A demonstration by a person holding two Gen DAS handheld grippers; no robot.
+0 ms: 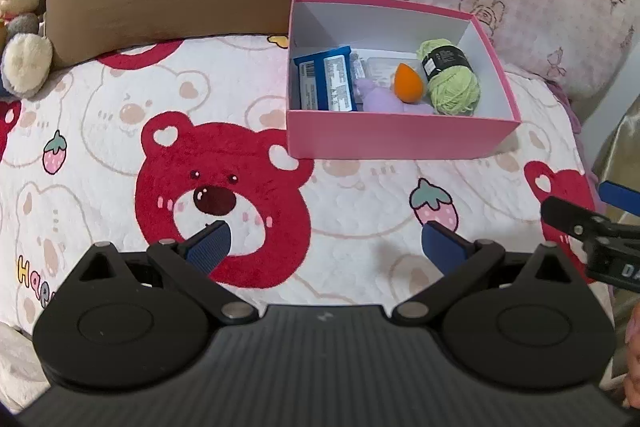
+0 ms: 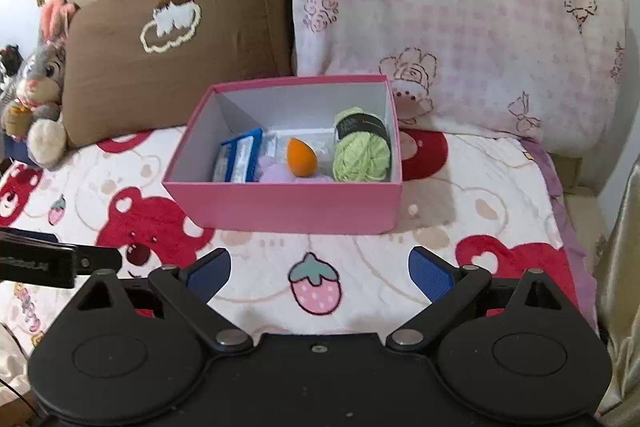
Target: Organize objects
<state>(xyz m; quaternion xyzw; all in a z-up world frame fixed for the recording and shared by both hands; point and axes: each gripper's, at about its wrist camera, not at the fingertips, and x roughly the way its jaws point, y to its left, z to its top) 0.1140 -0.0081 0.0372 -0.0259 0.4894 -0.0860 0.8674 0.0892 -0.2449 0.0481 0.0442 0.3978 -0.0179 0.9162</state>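
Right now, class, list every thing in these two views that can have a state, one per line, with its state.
Pink box: lid off, upright on the bedspread.
Green yarn ball: wound, label band on, inside the box.
Orange sponge: inside the box, resting on the purple item.
Blue packet: inside the box, leaning.
Left claw: open, empty.
Right claw: open, empty.

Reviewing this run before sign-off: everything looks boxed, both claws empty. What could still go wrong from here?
1. The pink cardboard box sits on a soft bear-print blanket; a nudge or lift might tip it.
2. The green yarn ball and orange egg-shaped sponge lie loose on top and could roll out.
3. The open left claw and open right claw hover close together; they may collide on the next reach.
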